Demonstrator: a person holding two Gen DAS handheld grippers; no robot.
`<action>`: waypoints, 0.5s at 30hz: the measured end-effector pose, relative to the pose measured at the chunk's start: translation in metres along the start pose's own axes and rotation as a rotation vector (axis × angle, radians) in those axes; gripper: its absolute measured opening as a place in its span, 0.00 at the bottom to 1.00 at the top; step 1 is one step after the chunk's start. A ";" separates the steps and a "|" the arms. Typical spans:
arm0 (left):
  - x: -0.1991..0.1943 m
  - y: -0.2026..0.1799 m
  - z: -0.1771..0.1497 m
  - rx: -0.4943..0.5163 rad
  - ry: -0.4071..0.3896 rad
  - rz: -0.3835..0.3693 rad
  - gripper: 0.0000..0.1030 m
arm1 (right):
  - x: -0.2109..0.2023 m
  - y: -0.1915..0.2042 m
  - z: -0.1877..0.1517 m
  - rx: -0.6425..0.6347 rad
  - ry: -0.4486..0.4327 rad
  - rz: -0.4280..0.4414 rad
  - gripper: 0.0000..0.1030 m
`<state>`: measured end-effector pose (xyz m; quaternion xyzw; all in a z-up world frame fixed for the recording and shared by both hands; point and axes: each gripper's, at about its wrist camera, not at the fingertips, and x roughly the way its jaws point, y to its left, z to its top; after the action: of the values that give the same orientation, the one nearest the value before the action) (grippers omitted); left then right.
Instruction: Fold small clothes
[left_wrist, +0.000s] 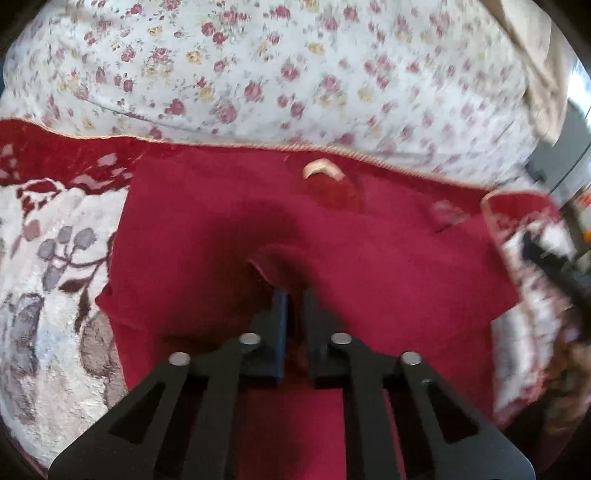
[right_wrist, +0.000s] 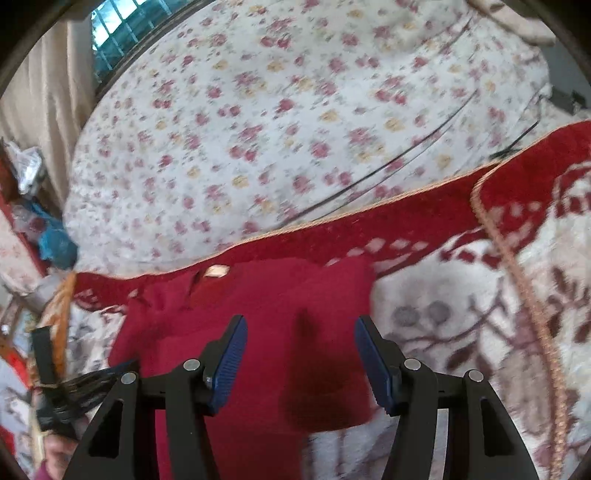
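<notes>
A small dark red garment (left_wrist: 369, 258) lies spread on a blanket, with a cream label (left_wrist: 321, 170) at its neck on the far side. My left gripper (left_wrist: 295, 295) is shut on a raised fold of this garment near its middle, and the cloth bunches up just beyond the fingertips. In the right wrist view the same garment (right_wrist: 266, 295) lies below my right gripper (right_wrist: 301, 332). That gripper is open, its blue pads (right_wrist: 229, 354) wide apart above the cloth and holding nothing. The label (right_wrist: 216, 272) shows at the garment's far edge.
Under the garment is a red and white patterned blanket (left_wrist: 55, 258) with a corded edge (right_wrist: 517, 277). Beyond it spreads a floral sheet (right_wrist: 258, 129). A beige curtain (right_wrist: 40, 92), a window (right_wrist: 118, 26) and clutter (right_wrist: 29, 173) are at the left.
</notes>
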<state>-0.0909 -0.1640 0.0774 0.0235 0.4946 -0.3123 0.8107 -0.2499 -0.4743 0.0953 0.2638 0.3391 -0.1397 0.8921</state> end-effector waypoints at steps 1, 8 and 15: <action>-0.008 0.002 0.007 -0.010 -0.020 -0.015 0.05 | -0.001 -0.003 0.001 0.007 -0.005 -0.013 0.56; -0.053 0.031 0.046 -0.050 -0.123 0.031 0.04 | 0.003 -0.029 0.005 0.098 0.008 -0.053 0.56; -0.010 0.017 0.020 -0.025 -0.013 0.032 0.51 | 0.013 -0.021 0.003 0.069 0.042 -0.039 0.57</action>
<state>-0.0697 -0.1527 0.0911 0.0195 0.4929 -0.2932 0.8190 -0.2477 -0.4938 0.0810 0.2908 0.3579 -0.1633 0.8722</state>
